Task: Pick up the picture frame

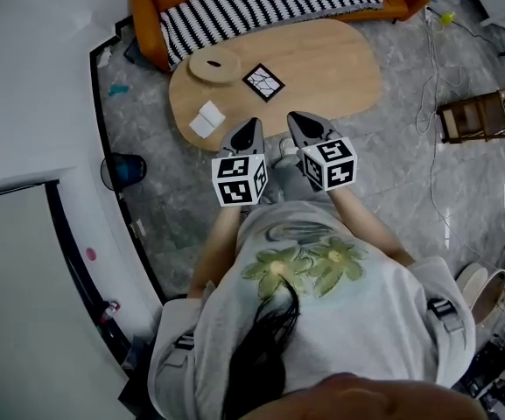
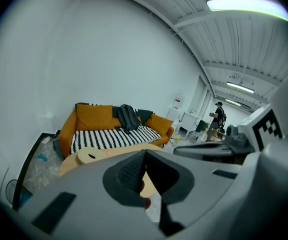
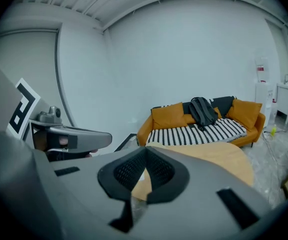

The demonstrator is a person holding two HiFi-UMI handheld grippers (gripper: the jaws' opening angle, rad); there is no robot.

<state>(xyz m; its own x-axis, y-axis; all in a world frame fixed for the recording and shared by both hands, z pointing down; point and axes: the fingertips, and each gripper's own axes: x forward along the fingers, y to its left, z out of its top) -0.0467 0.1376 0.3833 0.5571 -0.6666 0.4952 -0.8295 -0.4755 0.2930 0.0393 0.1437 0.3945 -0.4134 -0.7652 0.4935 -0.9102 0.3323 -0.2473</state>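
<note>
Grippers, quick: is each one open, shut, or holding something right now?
Left grey two-jaw gripper: shut, jaws together, holding nothing.
Right grey two-jaw gripper: shut, jaws together, holding nothing.

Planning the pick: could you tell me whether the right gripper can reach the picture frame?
Probably yes: the picture frame lies unobstructed on the table ahead of the right gripper, whose shut jaws must open first.
</note>
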